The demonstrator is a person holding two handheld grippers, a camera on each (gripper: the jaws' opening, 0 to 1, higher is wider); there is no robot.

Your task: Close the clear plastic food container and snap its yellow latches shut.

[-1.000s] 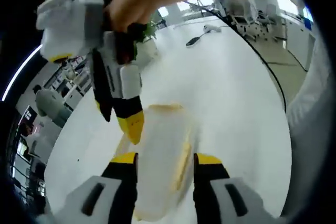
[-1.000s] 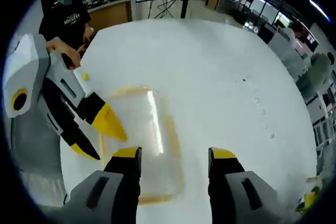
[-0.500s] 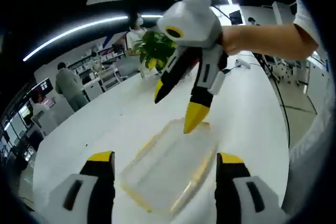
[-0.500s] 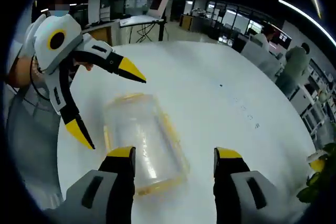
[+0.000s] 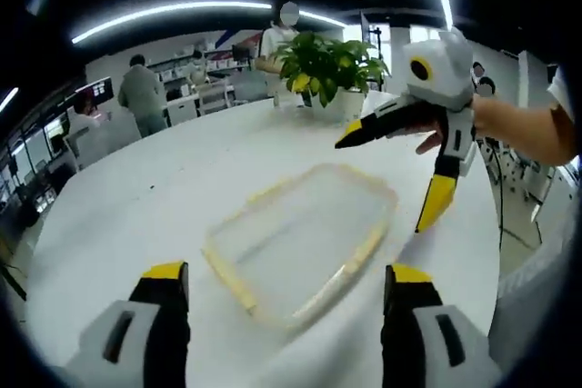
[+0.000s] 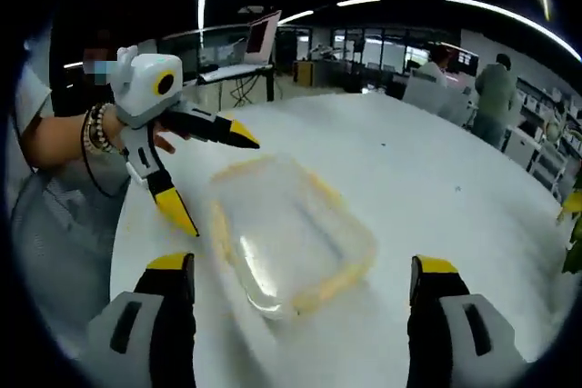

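Lying at frame centre on the white table, the clear food container runs lower-left to upper-right. Left gripper and right gripper both gape wide, empty, flanking it about equally near.

Motion blur hides the container's yellow latches.

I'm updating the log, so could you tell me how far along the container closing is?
Done: the lid appears to sit on the clear container on the white table. In hand: nothing; the left gripper and right gripper hover open beside it. Left: whether the yellow latches are snapped is unclear.
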